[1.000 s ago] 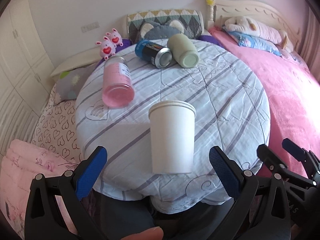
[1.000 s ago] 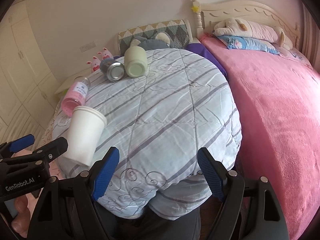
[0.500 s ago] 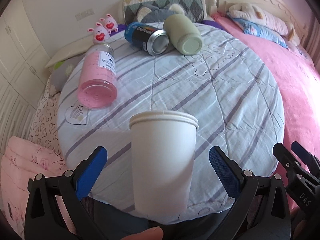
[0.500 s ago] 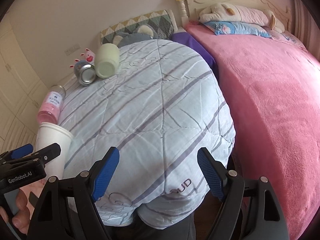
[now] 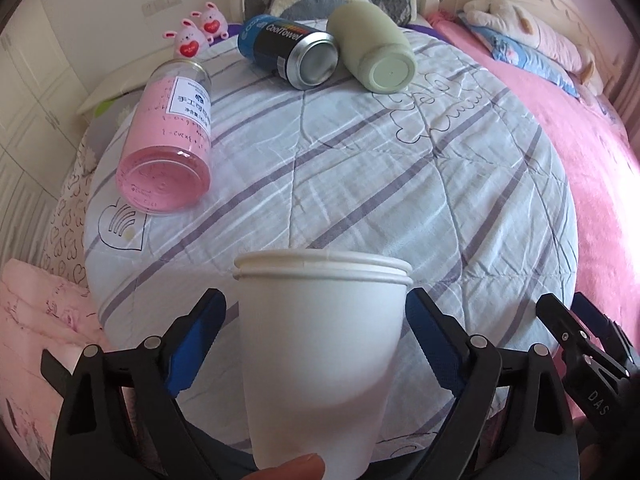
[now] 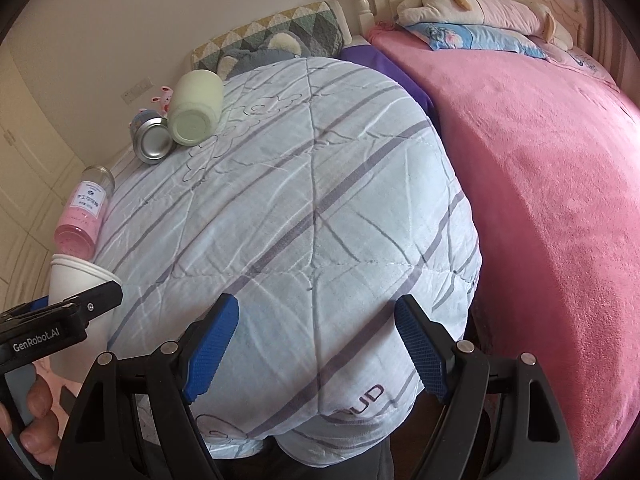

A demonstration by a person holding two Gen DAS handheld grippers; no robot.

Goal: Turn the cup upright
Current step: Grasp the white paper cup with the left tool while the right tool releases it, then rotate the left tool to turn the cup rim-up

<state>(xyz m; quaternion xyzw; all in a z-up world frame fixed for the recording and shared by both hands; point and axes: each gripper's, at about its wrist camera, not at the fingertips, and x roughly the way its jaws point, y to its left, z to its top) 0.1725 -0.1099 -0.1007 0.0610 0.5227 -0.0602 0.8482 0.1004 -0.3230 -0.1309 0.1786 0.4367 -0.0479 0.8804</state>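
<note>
A white paper cup (image 5: 320,344), rim up and upright, stands on the striped quilt (image 5: 400,184) near its front edge. My left gripper (image 5: 316,336) is open, its blue pads on either side of the cup with small gaps. The cup also shows at the left edge of the right wrist view (image 6: 76,304), partly hidden by the left gripper's body. My right gripper (image 6: 316,344) is open and empty over the quilt's front edge (image 6: 320,240).
A pink jar (image 5: 168,148), a blue-black can (image 5: 292,56) and a pale green bottle (image 5: 372,52) lie on their sides at the back. A pink blanket (image 6: 540,184) covers the bed to the right. Plush toys and a pillow lie behind.
My left gripper has moved forward so the cup now sits between its pads. My right gripper has shifted a little forward and right.
</note>
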